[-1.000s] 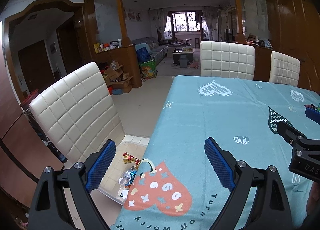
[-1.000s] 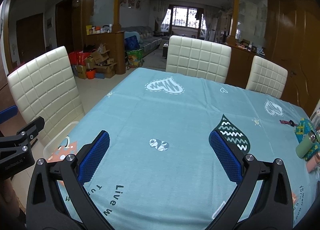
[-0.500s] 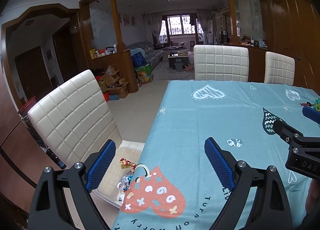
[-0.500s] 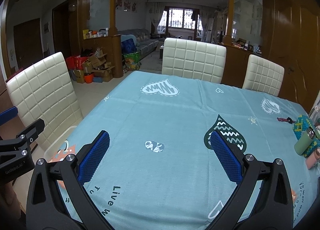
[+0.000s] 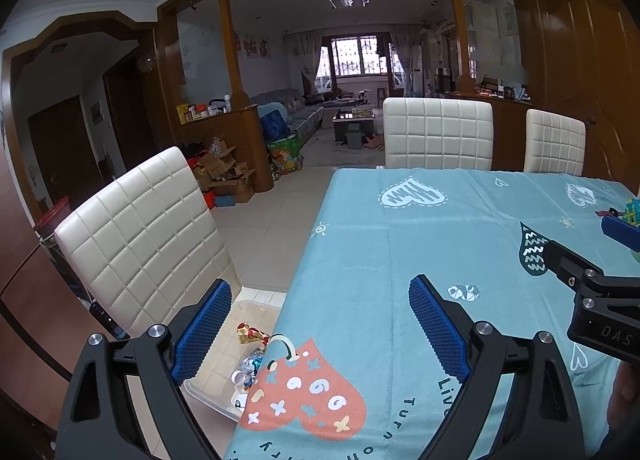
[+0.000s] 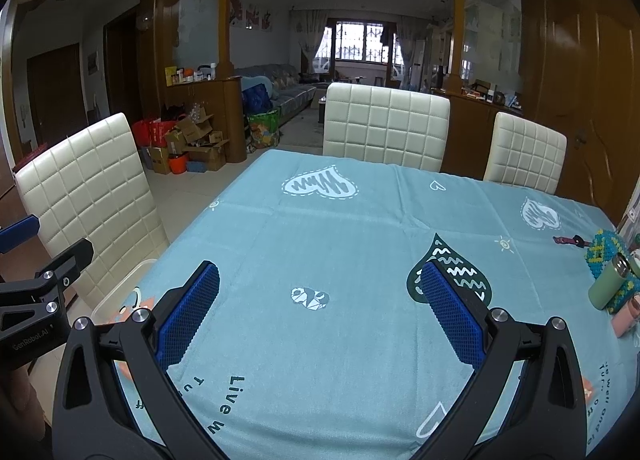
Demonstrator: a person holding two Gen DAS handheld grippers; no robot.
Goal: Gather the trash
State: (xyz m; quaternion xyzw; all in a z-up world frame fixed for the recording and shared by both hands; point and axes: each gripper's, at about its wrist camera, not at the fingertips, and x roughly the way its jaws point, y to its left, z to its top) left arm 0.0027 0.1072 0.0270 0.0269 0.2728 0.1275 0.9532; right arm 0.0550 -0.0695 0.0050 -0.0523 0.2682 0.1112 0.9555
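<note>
Trash (image 5: 251, 344) lies in a clear bin (image 5: 256, 300) on the floor at seven o'clock in the left wrist view, beside the table's left edge and just in front of the near chair (image 5: 136, 228). It consists of crumpled wrappers, one red and gold, others silver and blue; finer detail cannot be told.

Table (image 6: 360, 228), the largest item, carries a teal cloth printed with hearts; its middle is bare. Three cream quilted chairs stand round it: the near one at nine o'clock, one (image 6: 384, 126) at twelve o'clock, one (image 6: 526, 152) at two o'clock.

Left gripper (image 5: 320, 324) hovers over the table's left edge, jaws spread wide, nothing between them; its left finger (image 5: 202, 334) overlaps the bin in view, its right is over the cloth.

Right gripper (image 6: 316, 312) hovers above the cloth, jaws likewise wide and empty.

Small items sit at the table's right edge at three o'clock in the right wrist view: a green bottle (image 6: 608, 282) lying against a beaded blue-green object (image 6: 606, 248), and a pink item (image 6: 628, 314) just beside them.
</note>
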